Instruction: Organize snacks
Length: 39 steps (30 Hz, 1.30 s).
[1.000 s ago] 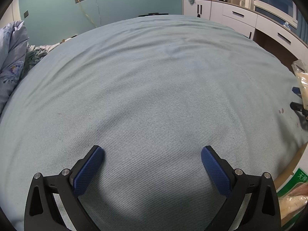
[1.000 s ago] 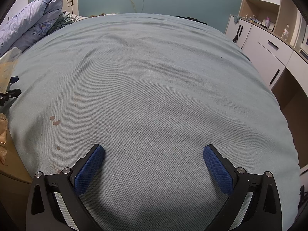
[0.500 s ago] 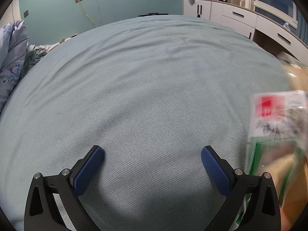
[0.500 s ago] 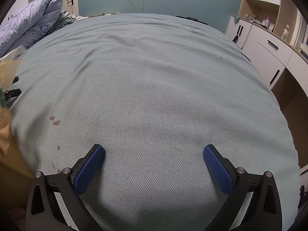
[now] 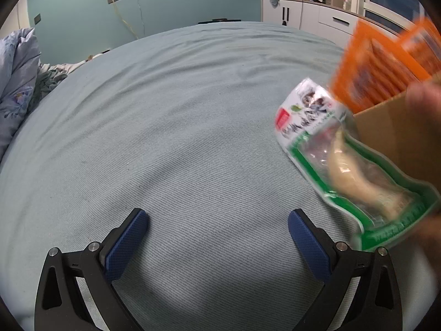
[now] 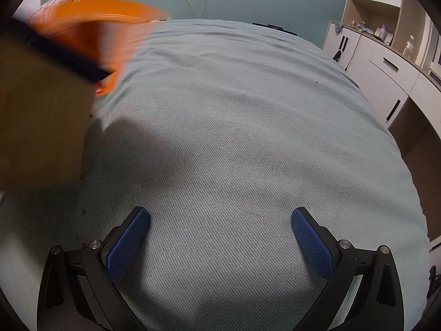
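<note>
two grippers rest low over the pale blue bedspread (image 5: 171, 127), each with its blue pads spread wide apart and nothing between them: the left gripper (image 5: 217, 237) in the left wrist view, the right gripper (image 6: 220, 237) in the right wrist view. between the two, a cardboard box (image 5: 386, 135) appears tipped, blurred by motion, with snacks coming out of it onto the bed; part of a hand (image 5: 424, 104), also blurred, shows at the box edge.

the step in hand, as judged, is waiting for the snacks to land. it is done well by keeping both claws open and clear of the falling packets, then approaching one settled packet at a time, pinching it by a flat sealed edge, not across the soft contents.

the green-bordered packet (image 5: 355, 165) lies or falls just right of the left gripper, near its right pad; it has a clear window showing a pale, elongated piece of food, a white top with dark print and a small red mark. the orange packets (image 5: 380, 63) are above it at the box mouth, too blurred to count; the same orange blur (image 6: 110, 35) sits at the upper left of the right wrist view, beside the box wall (image 6: 41, 115).
</note>
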Each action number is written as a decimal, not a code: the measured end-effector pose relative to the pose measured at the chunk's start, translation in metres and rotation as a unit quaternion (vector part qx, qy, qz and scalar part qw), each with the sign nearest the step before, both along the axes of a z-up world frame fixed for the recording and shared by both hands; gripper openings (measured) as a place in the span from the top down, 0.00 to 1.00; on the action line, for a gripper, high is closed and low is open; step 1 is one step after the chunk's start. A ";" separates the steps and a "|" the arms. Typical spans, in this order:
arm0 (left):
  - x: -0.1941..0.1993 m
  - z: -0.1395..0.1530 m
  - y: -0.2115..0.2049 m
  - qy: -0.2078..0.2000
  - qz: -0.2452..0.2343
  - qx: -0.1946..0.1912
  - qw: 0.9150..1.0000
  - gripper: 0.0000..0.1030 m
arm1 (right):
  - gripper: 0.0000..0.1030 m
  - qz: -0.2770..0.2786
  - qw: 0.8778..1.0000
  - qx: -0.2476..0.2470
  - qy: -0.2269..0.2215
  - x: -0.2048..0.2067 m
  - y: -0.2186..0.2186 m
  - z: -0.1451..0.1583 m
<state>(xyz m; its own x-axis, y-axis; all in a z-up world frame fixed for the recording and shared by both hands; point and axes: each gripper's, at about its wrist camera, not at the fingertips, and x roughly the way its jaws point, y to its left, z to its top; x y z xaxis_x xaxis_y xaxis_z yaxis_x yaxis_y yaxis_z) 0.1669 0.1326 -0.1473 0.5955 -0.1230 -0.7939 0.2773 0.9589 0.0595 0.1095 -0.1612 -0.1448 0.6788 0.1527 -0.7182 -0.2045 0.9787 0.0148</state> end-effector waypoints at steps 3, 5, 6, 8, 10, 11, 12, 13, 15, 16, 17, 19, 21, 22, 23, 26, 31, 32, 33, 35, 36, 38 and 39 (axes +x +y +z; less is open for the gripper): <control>0.000 0.000 0.000 0.000 0.000 0.001 1.000 0.00 | 0.00 0.000 1.000 -0.001 0.000 0.000 0.000 0.000; 0.000 0.000 0.000 0.000 0.000 0.000 1.000 0.00 | 0.00 0.000 1.000 -0.001 0.000 0.000 0.001 0.000; 0.001 0.000 0.000 0.000 0.000 0.001 1.000 0.00 | 0.00 0.000 1.000 -0.001 0.000 0.000 0.001 0.000; 0.001 0.000 0.000 0.000 0.000 0.001 1.000 0.00 | 0.00 0.000 1.000 -0.001 0.000 -0.001 0.001 0.000; 0.001 0.000 0.000 0.000 0.000 0.001 1.000 0.00 | 0.00 0.000 1.000 -0.001 0.000 -0.001 0.001 0.000; 0.002 -0.001 0.000 0.001 0.000 0.001 1.000 0.00 | 0.00 0.000 1.000 -0.001 0.000 -0.001 0.001 0.000; 0.002 -0.001 0.000 0.001 0.000 0.002 1.000 0.00 | 0.00 0.000 1.000 -0.001 0.000 -0.001 0.001 0.000; 0.002 -0.001 0.000 0.001 0.000 0.002 1.000 0.00 | 0.00 0.000 1.000 -0.001 0.000 -0.001 0.001 0.000; 0.003 -0.002 -0.001 0.001 0.000 0.002 1.000 0.00 | 0.00 0.000 1.000 -0.001 0.000 -0.001 0.002 0.000; 0.002 -0.002 0.000 0.001 0.000 0.002 1.000 0.00 | 0.00 -0.001 1.000 -0.001 0.000 -0.001 0.002 0.000; 0.002 -0.002 0.000 0.000 0.000 0.003 1.000 0.00 | 0.00 -0.001 1.000 -0.001 0.000 -0.001 0.003 0.000; 0.002 -0.002 -0.001 0.000 0.000 0.003 1.000 0.00 | 0.00 -0.001 1.000 -0.001 0.000 -0.002 0.003 0.000; 0.002 -0.002 0.000 0.000 0.000 0.001 1.000 0.00 | 0.00 -0.001 1.000 -0.001 0.000 -0.002 0.003 0.000; 0.002 -0.002 0.000 0.000 0.000 0.001 1.000 0.00 | 0.00 -0.001 1.000 -0.001 0.000 -0.002 0.003 0.000; 0.002 -0.002 0.000 0.000 0.000 0.002 1.000 0.00 | 0.00 -0.001 1.000 -0.001 0.000 -0.002 0.003 0.000; 0.001 -0.002 0.001 0.000 0.000 0.001 1.000 0.00 | 0.00 -0.001 1.000 -0.001 0.000 -0.002 0.003 0.000; 0.000 -0.002 0.001 -0.001 -0.001 0.002 1.000 0.00 | 0.00 -0.001 1.000 -0.001 0.000 -0.003 0.003 0.000; 0.000 -0.002 0.001 0.000 0.000 0.001 1.000 0.00 | 0.00 -0.001 1.000 -0.001 0.000 -0.002 0.003 0.000; 0.001 -0.002 0.002 0.000 0.000 -0.001 1.000 0.00 | 0.00 -0.001 1.000 -0.001 0.000 -0.003 0.004 0.000; 0.000 -0.002 0.002 0.000 -0.001 0.000 1.000 0.00 | 0.00 -0.001 1.000 -0.001 0.000 -0.002 0.003 0.000; 0.000 -0.002 0.002 0.000 -0.001 0.001 1.000 0.00 | 0.00 -0.001 1.000 -0.001 0.000 -0.002 0.003 0.000; 0.000 -0.002 0.002 0.000 0.000 0.000 1.000 0.00 | 0.00 -0.001 1.000 -0.001 0.000 -0.002 0.003 0.000; 0.000 -0.002 0.002 0.000 0.000 0.000 1.000 0.00 | 0.00 -0.001 1.000 -0.001 0.000 -0.002 0.003 0.000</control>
<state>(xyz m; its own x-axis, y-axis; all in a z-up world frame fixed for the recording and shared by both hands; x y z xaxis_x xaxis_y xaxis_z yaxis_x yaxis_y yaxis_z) 0.1673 0.1349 -0.1492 0.5953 -0.1243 -0.7938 0.2782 0.9587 0.0586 0.1072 -0.1577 -0.1453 0.6788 0.1498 -0.7189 -0.2022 0.9793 0.0132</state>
